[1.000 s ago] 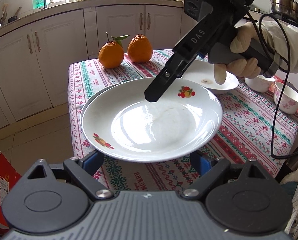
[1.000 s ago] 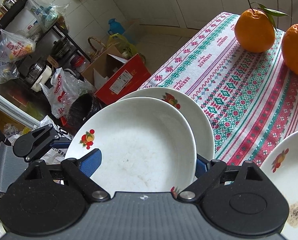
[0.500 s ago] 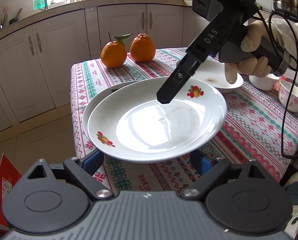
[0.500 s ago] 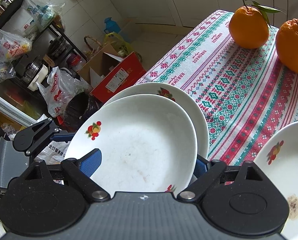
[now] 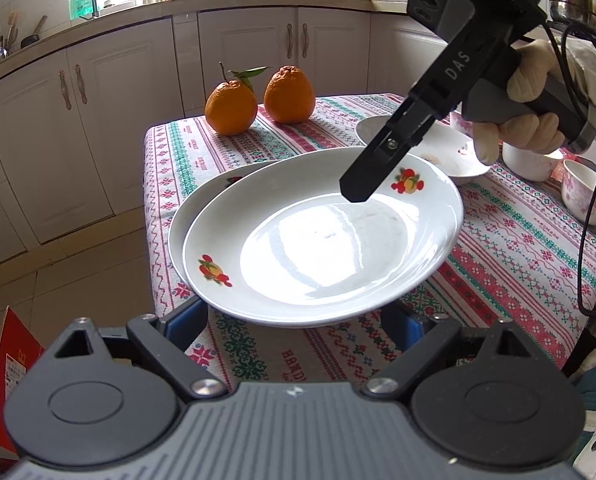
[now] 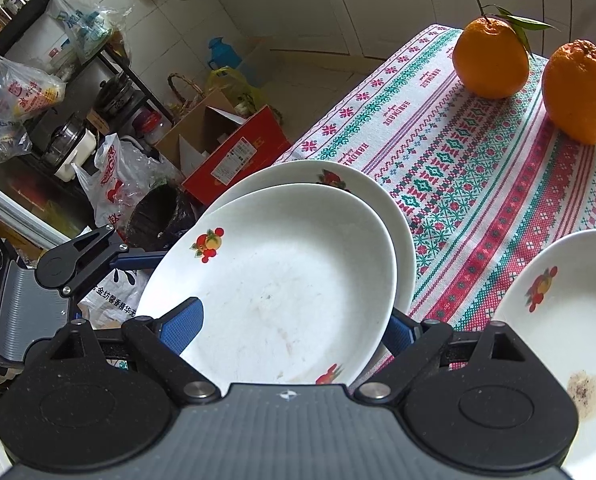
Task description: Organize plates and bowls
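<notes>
The top plate serves as the landmark: it is seen tilted above a second plate, of which only a crescent shows at its left and far edge. Left of both, a red box on the floor is partly cut off. The left gripper is spread wide, its jaws having just been opening; its blue pads are mostly hidden under the top plate's near rim, so contact cannot be told. Beyond the plate, two oranges rest on the counter. The right gripper is likewise spread, one finger lying over the plate's surface, the other hidden below the rim. Right of it, a stained plate is cut off by the frame.
</notes>
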